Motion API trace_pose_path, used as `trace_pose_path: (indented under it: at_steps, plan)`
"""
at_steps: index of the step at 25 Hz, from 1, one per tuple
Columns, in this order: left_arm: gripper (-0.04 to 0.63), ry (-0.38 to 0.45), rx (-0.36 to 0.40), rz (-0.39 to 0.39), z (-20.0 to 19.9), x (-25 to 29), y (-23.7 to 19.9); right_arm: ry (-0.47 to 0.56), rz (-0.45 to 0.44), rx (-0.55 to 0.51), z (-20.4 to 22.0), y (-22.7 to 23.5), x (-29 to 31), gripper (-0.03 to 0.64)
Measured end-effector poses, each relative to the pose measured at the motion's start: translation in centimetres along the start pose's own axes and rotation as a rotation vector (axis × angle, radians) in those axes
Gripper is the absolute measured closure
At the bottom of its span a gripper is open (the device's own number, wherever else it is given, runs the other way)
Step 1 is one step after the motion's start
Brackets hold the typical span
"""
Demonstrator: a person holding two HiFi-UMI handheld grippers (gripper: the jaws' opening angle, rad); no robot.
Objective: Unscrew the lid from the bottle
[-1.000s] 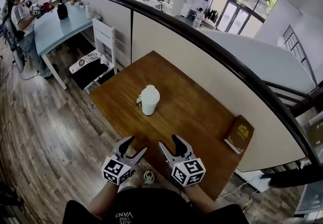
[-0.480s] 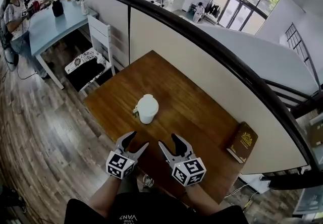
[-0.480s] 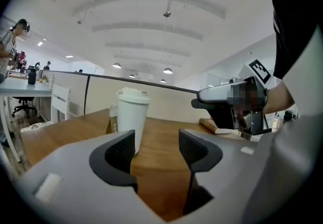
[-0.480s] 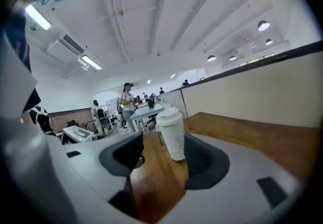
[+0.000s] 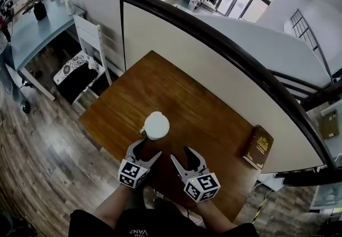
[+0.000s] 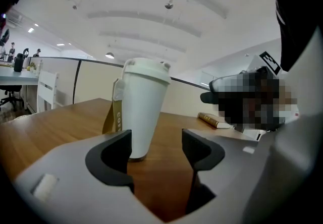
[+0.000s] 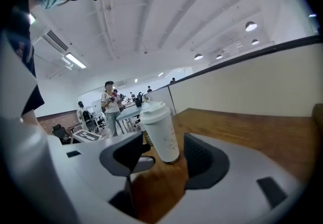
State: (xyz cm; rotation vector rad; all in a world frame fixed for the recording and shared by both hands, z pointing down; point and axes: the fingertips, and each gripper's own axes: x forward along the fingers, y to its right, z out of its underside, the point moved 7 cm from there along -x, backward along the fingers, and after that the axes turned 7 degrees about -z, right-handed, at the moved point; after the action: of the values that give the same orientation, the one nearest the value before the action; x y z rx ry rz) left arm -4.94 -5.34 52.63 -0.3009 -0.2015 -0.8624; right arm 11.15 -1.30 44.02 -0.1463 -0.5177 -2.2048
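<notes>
A white bottle (image 5: 156, 125) with a white lid (image 6: 146, 69) and a tan strap stands upright on the brown wooden table (image 5: 176, 86). My left gripper (image 5: 146, 149) is just in front of it, open; its jaws have just been opening and nothing is between them. In the left gripper view the bottle (image 6: 144, 112) rises close behind the left jaw. My right gripper (image 5: 183, 157) is open and empty, a little right of the bottle and further back. The bottle (image 7: 162, 134) shows beyond its jaws in the right gripper view.
A brown book (image 5: 256, 147) lies at the table's right edge. A beige partition with a black rail (image 5: 224, 52) backs the table. To the left are a white chair (image 5: 88, 44) and a light blue table (image 5: 32, 30). A person (image 7: 110, 104) stands far off.
Both grippers have moved forward over the table's near edge toward the bottle, the left one further. The left jaws stand wider than before.
</notes>
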Motion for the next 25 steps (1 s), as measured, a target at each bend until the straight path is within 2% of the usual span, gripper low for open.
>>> trace_pose_path:
  at_steps: [3,8,14,17,22,25]
  plan:
    - [0.288,-0.008,0.017,0.027,0.6,1.0,-1.2,0.006,0.026,0.008,0.1,0.2,0.9,0.391]
    - [0.267,0.036,0.038,0.034,-0.4,2.3,-3.1,0.013,0.057,0.019,0.1,0.4,2.3,0.391]
    - [0.218,0.098,0.160,0.176,-1.7,3.5,-3.8,0.016,0.068,0.006,-0.5,0.3,3.3,0.391]
    - [0.199,0.100,0.215,0.215,-2.3,4.2,-4.2,0.029,0.054,-0.028,-1.3,-0.1,3.9,0.390]
    - [0.201,0.096,0.247,0.265,-2.8,5.8,-4.2,0.056,0.021,-0.136,-3.1,-1.4,5.4,0.352]
    - [0.201,0.105,0.300,0.310,-2.9,6.5,-3.9,0.063,0.006,-0.169,-3.7,-1.7,6.4,0.348]
